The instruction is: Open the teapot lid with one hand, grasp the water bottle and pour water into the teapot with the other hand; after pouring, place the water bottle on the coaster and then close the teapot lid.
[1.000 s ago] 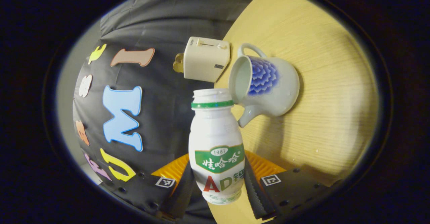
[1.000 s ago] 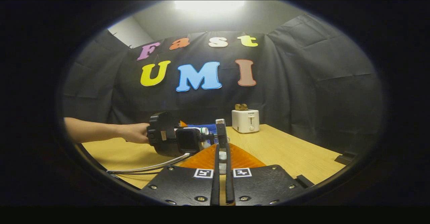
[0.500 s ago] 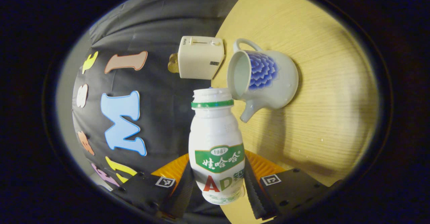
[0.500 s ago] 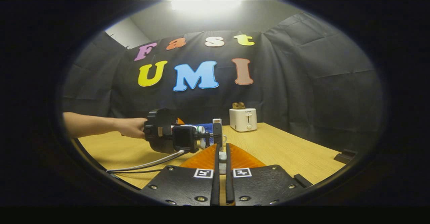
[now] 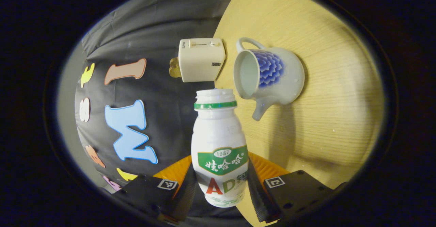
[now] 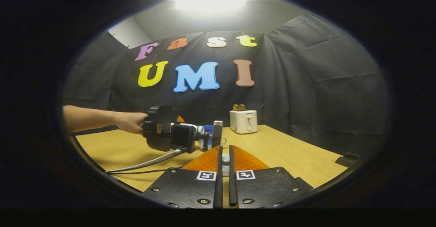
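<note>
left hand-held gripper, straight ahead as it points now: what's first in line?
The left hand-held gripper holds the white plastic water bottle; beyond its mouth, likely the booth's black cloth wall. The blue-flowered white ceramic teapot lies off-line. Depth unclear.

water bottle (image 5: 219, 148) label: "1987", "AD"

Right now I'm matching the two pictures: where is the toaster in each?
Left gripper view: toaster upper middle, turned sideways, beside the teapot.
Right gripper view: toaster just right of middle, at the table's far edge.
Shared landmark: the black cloth wall.
</note>
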### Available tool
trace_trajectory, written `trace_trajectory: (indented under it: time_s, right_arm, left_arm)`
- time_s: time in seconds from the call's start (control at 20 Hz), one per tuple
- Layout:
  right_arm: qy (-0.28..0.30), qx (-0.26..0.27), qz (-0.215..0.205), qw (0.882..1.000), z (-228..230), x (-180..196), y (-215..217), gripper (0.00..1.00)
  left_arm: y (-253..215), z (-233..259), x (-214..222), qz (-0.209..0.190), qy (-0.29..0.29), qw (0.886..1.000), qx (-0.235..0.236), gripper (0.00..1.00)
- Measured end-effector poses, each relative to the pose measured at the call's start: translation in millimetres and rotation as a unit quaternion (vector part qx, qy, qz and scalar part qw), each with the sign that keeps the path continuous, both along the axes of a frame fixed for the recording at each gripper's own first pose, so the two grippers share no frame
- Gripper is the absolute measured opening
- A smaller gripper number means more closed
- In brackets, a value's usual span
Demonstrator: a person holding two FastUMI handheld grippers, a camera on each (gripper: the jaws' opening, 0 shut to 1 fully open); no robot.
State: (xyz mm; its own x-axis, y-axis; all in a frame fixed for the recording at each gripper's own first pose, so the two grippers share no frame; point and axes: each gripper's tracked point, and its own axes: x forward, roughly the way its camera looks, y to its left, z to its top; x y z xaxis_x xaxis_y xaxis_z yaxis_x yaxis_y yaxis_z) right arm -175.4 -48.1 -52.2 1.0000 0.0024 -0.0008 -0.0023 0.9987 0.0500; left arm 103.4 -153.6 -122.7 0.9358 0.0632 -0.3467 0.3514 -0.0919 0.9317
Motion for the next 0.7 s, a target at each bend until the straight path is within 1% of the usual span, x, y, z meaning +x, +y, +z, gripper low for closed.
trace_trajectory:
  time_s: [0.15,0.2,0.35,0.45,0.5,0.7]
  right_arm:
    - [-0.001,0.001,0.001,1.000,0.3,0.7,-0.2,0.07]
    - [-0.001,0.001,0.000,1.000,1.2,0.6,-1.1,0.07]
    - [0.001,0.001,0.000,1.000,-1.0,0.2,-1.1,0.07]
    - [0.002,0.000,0.000,1.000,-1.6,0.2,-0.9,0.07]
    - [0.002,0.000,0.000,1.000,-1.0,0.3,-1.3,0.07]
    - [0.002,0.001,-0.002,1.000,-2.0,0.7,-3.5,0.07]
  left_arm:
    - [1.3,2.0,0.5,-0.004,-0.002,1.000,0.018,0.78]
    - [0.9,1.7,0.3,-0.005,-0.001,1.000,0.023,0.85]
    - [0.2,3.3,0.8,-0.008,-0.006,1.000,0.028,0.85]
    - [0.1,3.9,0.5,-0.009,-0.012,0.999,0.036,0.84]
    - [-0.2,3.7,0.6,-0.010,-0.012,0.999,0.041,0.72]
    - [-2.5,4.9,-0.7,-0.016,-0.016,0.998,0.056,0.78]
